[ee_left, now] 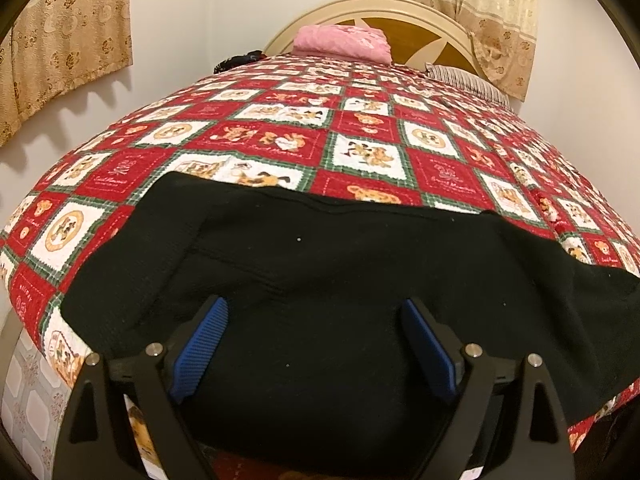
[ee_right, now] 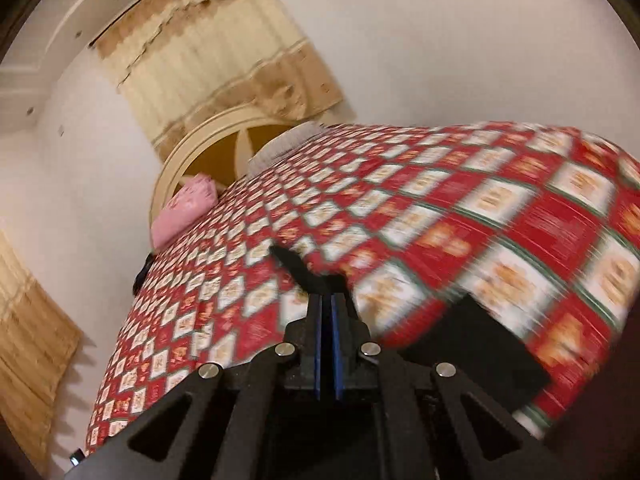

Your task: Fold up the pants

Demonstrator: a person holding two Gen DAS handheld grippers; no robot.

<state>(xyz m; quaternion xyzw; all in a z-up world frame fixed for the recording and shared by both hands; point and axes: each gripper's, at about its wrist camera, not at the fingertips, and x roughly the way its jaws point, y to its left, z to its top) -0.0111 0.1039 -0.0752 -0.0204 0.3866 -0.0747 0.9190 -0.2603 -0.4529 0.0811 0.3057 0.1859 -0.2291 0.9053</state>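
Motion blurs the bedspread [ee_right: 480,216] in right wrist view.

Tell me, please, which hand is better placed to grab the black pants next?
Left, probably: its tongs hang open directly over the black fabric pants; the right tongs are shut.

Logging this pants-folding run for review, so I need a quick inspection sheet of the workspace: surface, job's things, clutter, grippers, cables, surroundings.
Surface: bed with red patchwork quilt.
Job's things: black pants spread at the near edge.
Clutter: pink pillow and striped pillow by the headboard.
Grippers: left gripper open above the pants; right gripper shut on a strip of black fabric, view blurred.
Cables: nothing seen.
Surroundings: white walls, beige curtains.
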